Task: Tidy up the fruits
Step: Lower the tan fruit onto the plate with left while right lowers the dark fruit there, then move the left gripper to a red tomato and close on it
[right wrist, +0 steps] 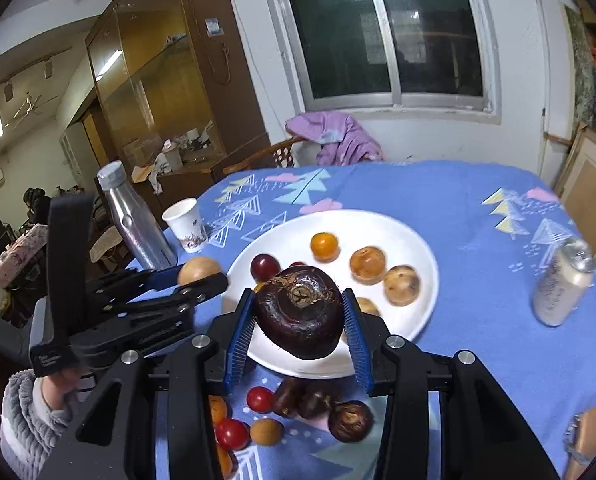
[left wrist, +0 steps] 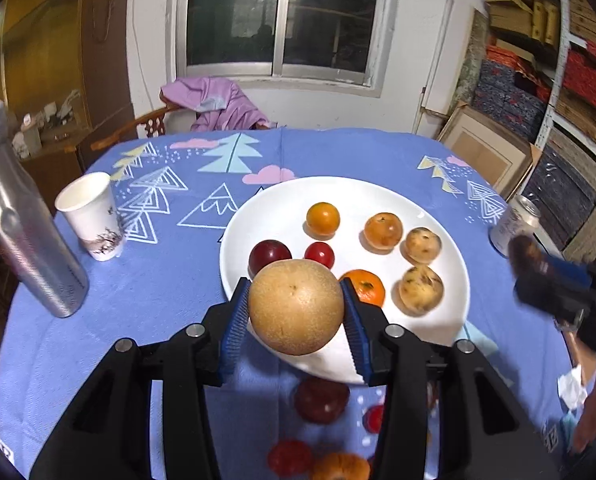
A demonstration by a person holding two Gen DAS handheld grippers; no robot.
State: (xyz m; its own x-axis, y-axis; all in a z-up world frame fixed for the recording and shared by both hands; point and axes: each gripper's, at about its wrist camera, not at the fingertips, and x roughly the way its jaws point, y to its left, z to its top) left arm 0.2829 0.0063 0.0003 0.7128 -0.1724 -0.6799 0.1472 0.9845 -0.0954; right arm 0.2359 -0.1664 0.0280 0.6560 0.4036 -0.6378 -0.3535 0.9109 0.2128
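Both fruits aloft over the plate's near rim

Our left hand-held gripper (left wrist: 295,312) clamps a round pear (left wrist: 295,306), the right hand-held gripper (right wrist: 300,316) a dark water chestnut (right wrist: 300,312); either could slip and scatter fruit off the white plate (left wrist: 378,196).

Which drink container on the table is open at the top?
The paper cup, between the steel bottle and the plate; the bottle is capped and the can has its lid.

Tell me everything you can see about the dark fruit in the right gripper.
The dark fruit is roundish and slightly flattened, with glossy purple-black skin and a rough, dry brown stem cap facing the camera. It looks whole and firm. The right gripper is shut on it, one ribbed blue pad pressing each side, and nothing else touches it. It hangs in the air above the near edge of the white plate. In the left wrist view it shows only as a dark blur.
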